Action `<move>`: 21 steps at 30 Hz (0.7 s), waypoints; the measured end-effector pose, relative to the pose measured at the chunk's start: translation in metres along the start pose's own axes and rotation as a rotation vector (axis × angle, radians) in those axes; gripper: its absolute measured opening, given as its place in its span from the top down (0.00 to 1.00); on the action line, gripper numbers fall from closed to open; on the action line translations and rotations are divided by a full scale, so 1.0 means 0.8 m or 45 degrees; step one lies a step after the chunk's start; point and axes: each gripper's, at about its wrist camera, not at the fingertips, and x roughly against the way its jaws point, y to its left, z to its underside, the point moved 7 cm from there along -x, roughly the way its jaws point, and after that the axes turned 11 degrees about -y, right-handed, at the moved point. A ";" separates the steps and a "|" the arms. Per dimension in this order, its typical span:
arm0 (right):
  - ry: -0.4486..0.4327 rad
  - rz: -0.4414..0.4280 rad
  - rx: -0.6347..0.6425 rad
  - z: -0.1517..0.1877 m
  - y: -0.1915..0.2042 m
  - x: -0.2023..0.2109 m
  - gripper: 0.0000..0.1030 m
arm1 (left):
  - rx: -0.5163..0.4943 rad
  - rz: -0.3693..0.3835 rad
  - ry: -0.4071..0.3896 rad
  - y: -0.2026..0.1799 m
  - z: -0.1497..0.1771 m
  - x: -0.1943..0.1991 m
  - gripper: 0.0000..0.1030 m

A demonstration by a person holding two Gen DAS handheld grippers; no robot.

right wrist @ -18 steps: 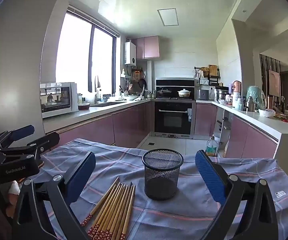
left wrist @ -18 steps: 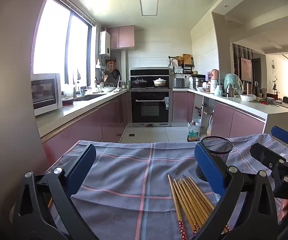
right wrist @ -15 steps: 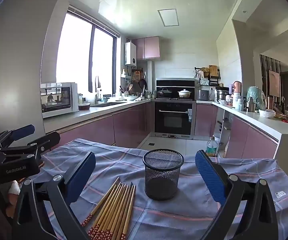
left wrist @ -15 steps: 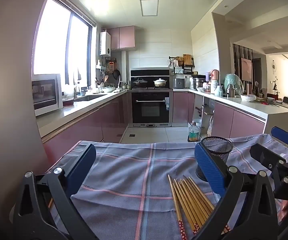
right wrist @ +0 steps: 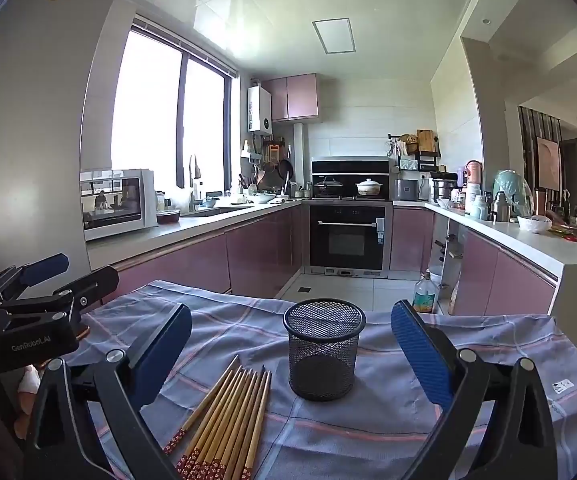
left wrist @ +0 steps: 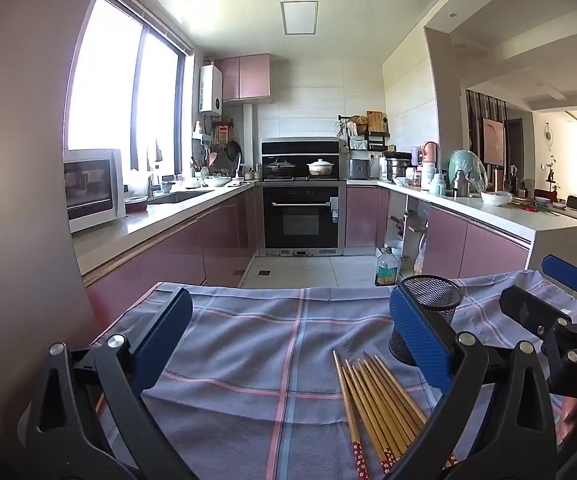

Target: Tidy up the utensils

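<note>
Both grippers, left (left wrist: 288, 344) and right (right wrist: 290, 354), hover wide open and empty over a checked cloth (right wrist: 408, 432) in a kitchen with pink cabinets (right wrist: 264, 252). In the right view the chopsticks (right wrist: 228, 420) lie at 7 o'clock of the mesh cup (right wrist: 323, 354), close beside it; an oven (right wrist: 348, 236) stands at 12 o'clock.

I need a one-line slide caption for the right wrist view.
Open right gripper faces an empty mesh cup beside bamboo chopsticks on a checked cloth.
</note>
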 end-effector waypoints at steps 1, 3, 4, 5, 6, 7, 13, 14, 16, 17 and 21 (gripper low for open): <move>0.002 -0.003 0.000 0.000 0.000 0.000 0.06 | 0.000 0.000 -0.003 0.000 0.000 0.001 0.05; 0.003 -0.001 -0.005 0.000 0.000 -0.001 0.06 | 0.000 0.000 0.000 0.000 0.001 0.001 0.05; 0.001 -0.001 -0.006 0.000 0.000 -0.001 0.06 | 0.000 0.001 -0.001 0.001 0.001 -0.001 0.05; 0.000 -0.002 -0.008 -0.001 -0.001 0.000 0.06 | 0.000 0.001 0.001 0.001 0.002 -0.002 0.05; -0.001 -0.002 -0.008 -0.001 -0.001 0.001 0.06 | -0.001 0.001 0.003 0.000 0.002 -0.003 0.05; -0.001 -0.001 -0.008 -0.001 -0.001 0.000 0.06 | 0.000 0.001 0.002 0.000 0.003 -0.003 0.05; 0.000 -0.001 -0.015 -0.001 -0.003 0.000 0.06 | -0.001 -0.004 0.000 -0.001 0.003 -0.002 0.05; 0.001 0.000 -0.014 0.000 -0.002 0.000 0.06 | 0.000 -0.004 0.000 -0.002 0.003 -0.002 0.05; 0.002 0.000 -0.016 0.001 -0.002 -0.001 0.06 | 0.001 -0.004 0.000 -0.002 0.003 -0.002 0.05; 0.002 0.001 -0.015 0.001 -0.003 -0.001 0.06 | 0.000 -0.001 0.001 -0.002 0.002 -0.002 0.05; 0.002 0.003 -0.017 0.001 -0.004 -0.001 0.06 | -0.002 0.000 0.004 -0.008 0.003 -0.003 0.05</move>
